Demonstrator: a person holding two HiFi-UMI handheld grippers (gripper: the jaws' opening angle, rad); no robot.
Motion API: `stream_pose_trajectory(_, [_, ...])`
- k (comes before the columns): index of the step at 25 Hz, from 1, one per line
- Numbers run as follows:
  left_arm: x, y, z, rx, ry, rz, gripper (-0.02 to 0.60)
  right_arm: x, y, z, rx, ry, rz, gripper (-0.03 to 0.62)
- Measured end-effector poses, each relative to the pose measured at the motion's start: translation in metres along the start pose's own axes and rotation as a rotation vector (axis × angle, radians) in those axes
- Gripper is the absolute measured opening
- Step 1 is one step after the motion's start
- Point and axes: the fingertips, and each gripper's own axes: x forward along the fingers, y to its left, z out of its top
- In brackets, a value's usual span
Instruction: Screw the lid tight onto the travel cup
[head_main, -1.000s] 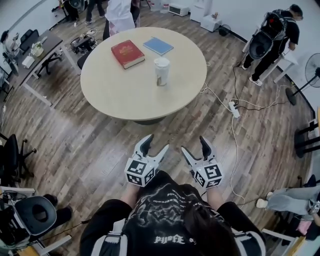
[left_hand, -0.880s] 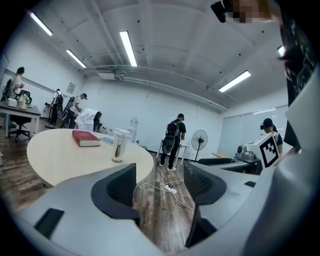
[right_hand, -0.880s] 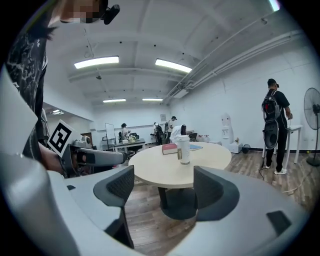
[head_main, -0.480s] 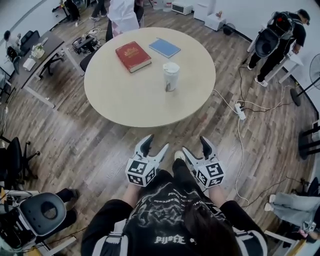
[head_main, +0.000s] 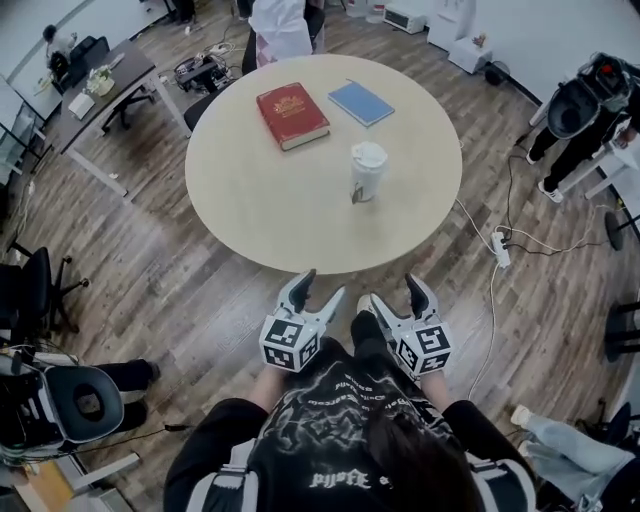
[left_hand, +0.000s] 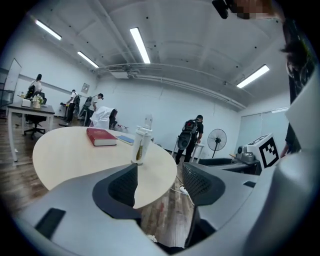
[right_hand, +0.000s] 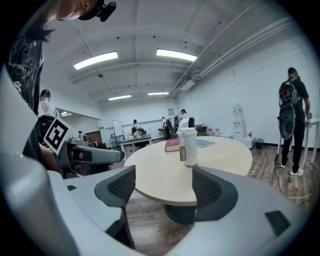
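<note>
Head view: the travel cup (head_main: 366, 172) is standing upright on the round table (head_main: 260, 200), toward its right edge, with the lid (head_main: 368, 154) sitting on top; whether it is threaded cannot be told. 2 books (head_main: 292, 115) are lying near the far edge. The left gripper (head_main: 321, 285) and right gripper (head_main: 394, 290) are hovering side by side off the near edge, above the floor and well apart from the cup. Left gripper view: the jaws are standing well apart with nothing between them, having just been closing a little; the cup is showing beyond them. Right gripper view: the jaws are likewise gaping and holding nothing, also having just been narrowing slightly, with the cup ahead on the table. Risks, as judged: the cup is looking tall and narrow, so a careless approach is risking tipping it. Turning the lid without the other gripper clamping the body is likely to spin the whole cup. A lid seated askew is risking cross-threading.
</note>
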Motion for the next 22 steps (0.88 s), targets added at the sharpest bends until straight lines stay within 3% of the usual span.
stream_pose_trajectory(10, [0.09, 0.055, 0.043, -0.086, -0.048, 0.178, 0.302, 0.093, -0.087, 0.052, -0.086, 0.025, 0.13, 0.342])
stream_pose_trajectory(22, [0.155, 0.098, 0.063, -0.104, -0.07, 0.382, 0.302, 0.154, -0.158, 0.072, -0.123, 0.058, 0.26, 0.334])
